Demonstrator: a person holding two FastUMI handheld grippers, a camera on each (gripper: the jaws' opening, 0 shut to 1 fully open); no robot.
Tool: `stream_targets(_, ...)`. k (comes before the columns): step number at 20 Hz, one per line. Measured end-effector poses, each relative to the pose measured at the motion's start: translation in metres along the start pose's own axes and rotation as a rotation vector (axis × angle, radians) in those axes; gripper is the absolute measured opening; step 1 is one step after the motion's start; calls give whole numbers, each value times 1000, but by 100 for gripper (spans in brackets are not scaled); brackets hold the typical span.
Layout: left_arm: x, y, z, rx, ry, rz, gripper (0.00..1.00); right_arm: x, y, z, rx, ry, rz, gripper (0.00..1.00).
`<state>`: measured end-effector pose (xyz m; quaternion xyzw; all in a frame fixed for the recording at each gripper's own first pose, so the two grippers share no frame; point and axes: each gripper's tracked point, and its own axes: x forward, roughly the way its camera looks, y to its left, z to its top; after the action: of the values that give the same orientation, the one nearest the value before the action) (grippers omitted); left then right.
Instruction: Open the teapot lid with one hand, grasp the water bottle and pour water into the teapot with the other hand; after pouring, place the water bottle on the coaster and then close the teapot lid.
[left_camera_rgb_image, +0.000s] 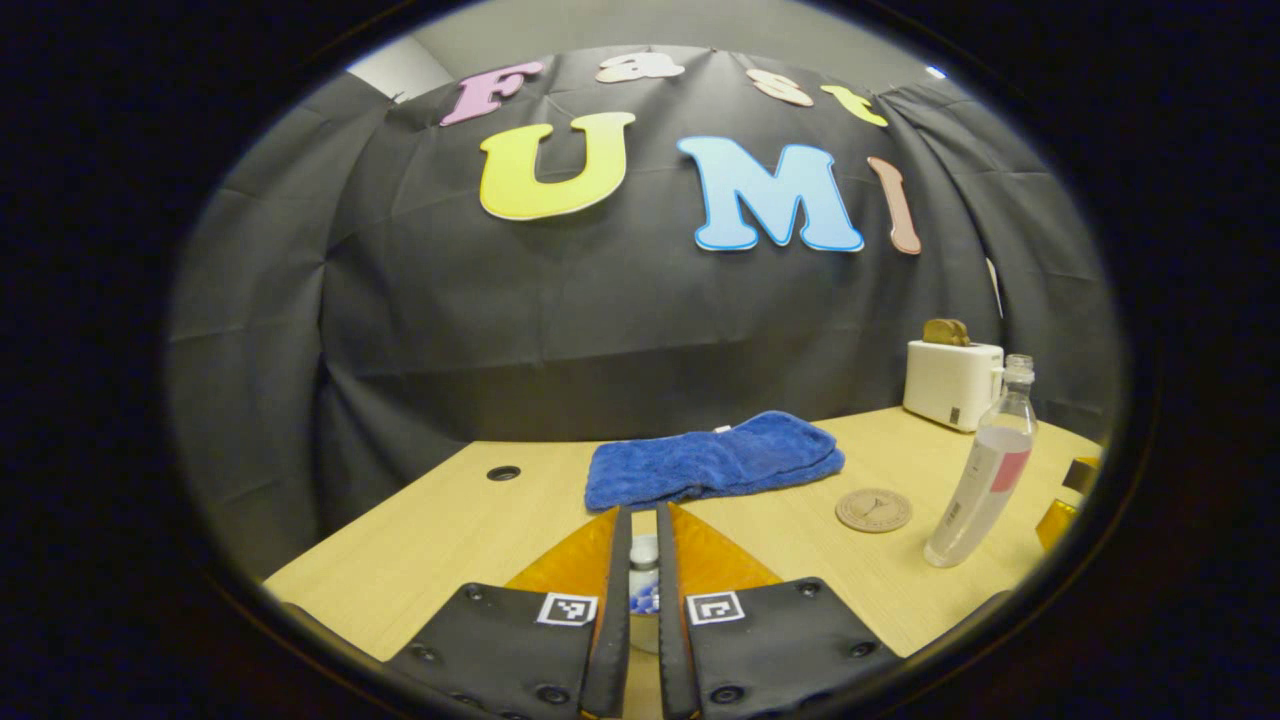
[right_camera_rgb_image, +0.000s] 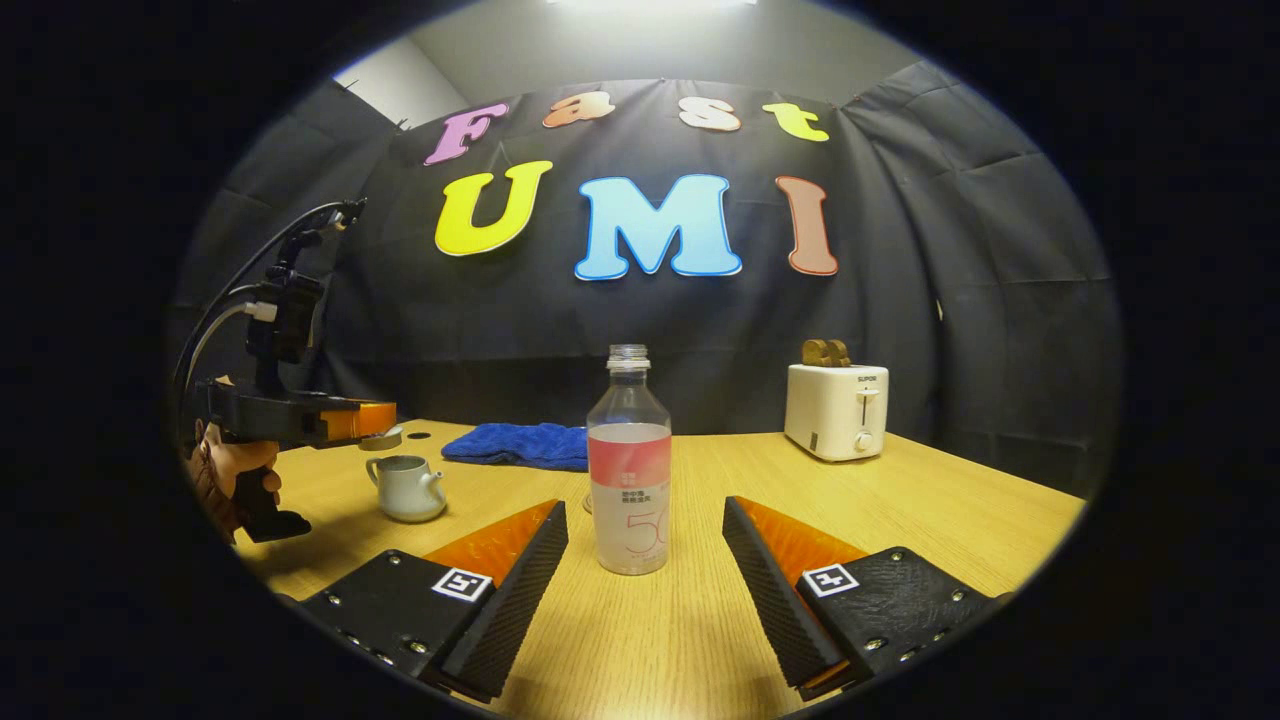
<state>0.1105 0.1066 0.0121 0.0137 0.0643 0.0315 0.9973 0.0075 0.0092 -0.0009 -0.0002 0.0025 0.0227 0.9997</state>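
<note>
On the left, the left gripper (right_camera_rgb_image: 375, 432) holds the teapot lid (left_camera_rgb_image: 644, 560) clamped between its nearly closed fingers, just above the open teapot (right_camera_rgb_image: 407, 487). In the middle, the water bottle (right_camera_rgb_image: 628, 462) stands upright, straight ahead of the right gripper (right_camera_rgb_image: 645, 540), whose fingers are wide apart and touch nothing.

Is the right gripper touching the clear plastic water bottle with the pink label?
Apart. In the right gripper view, the right gripper is open, with bare table visible between each finger and the clear plastic water bottle.
</note>
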Motion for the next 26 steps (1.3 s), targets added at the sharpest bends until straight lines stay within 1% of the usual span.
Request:
stream_targets(1,-3,3,-1,-6,1,4,18,3,1,-2,-1,10,13,97)
stream_targets(2,-5,6,-1,-9,2,7,19,5,1,-3,0,18,19,97)
stream_targets(5,-12,14,-4,-17,10,13,19,15,-2,-6,10,47,12,97)
stream_targets(7,-16,17,-8,-28,16,10,19,26,-5,-13,14,94,6,97)
stream_targets(10,-23,20,-14,-31,23,8,19,42,-4,-14,42,142,18,97)
stream_targets(12,-26,23,-18,-43,26,5,20,52,-3,-12,51,158,24,97)
stream_targets(14,-28,26,-22,-59,31,3,19,62,-2,-14,38,185,28,97)
stream_targets(15,-28,27,-26,-65,34,1,20,66,-2,-15,32,197,33,97)
stream_targets(20,-31,41,-35,-67,48,13,19,86,0,-27,9,260,36,97)
stream_targets(22,-33,47,-38,-72,53,21,19,90,1,-31,-3,272,37,91)
stream_targets(23,-33,49,-40,-71,56,26,19,91,-1,-33,-12,274,31,91)
stream_targets(24,-34,52,-42,-71,57,30,19,93,-2,-35,-20,276,28,82)
stream_targets(25,-34,54,-44,-74,59,32,19,92,0,-35,-27,279,30,79)
stream_targets(26,-35,56,-44,-77,61,33,19,91,0,-31,-32,278,32,79)
